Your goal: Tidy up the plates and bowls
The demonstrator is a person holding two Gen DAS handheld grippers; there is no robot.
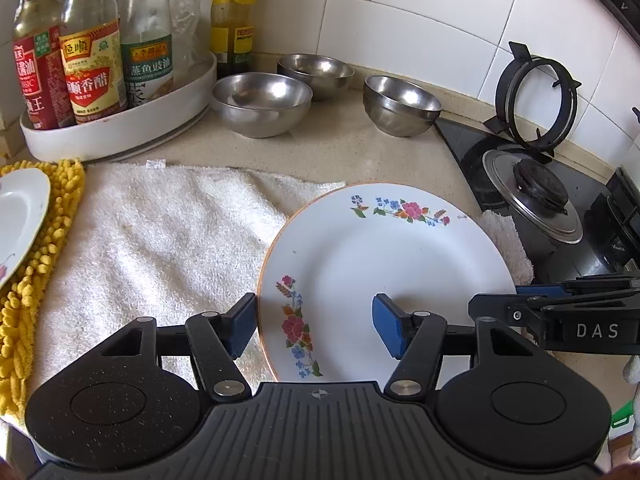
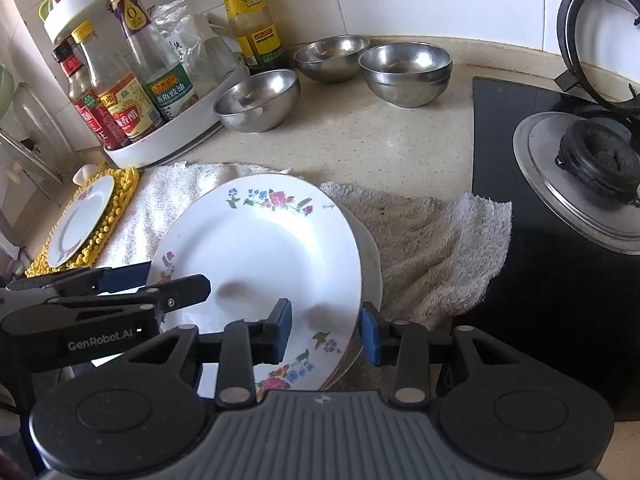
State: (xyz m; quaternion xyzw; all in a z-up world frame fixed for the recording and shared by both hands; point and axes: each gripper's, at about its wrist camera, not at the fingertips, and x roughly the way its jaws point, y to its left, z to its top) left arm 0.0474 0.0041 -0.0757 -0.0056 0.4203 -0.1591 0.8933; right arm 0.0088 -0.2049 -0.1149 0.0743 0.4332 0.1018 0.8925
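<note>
Plate point(image 2: 256, 256) rims between parted jaws (both).

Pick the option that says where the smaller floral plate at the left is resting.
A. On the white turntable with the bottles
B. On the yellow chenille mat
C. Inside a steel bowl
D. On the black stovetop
B: the smaller plate lies flat on the yellow chenille mat, beside the white towel, away from the steel bowls and the stovetop.
</note>
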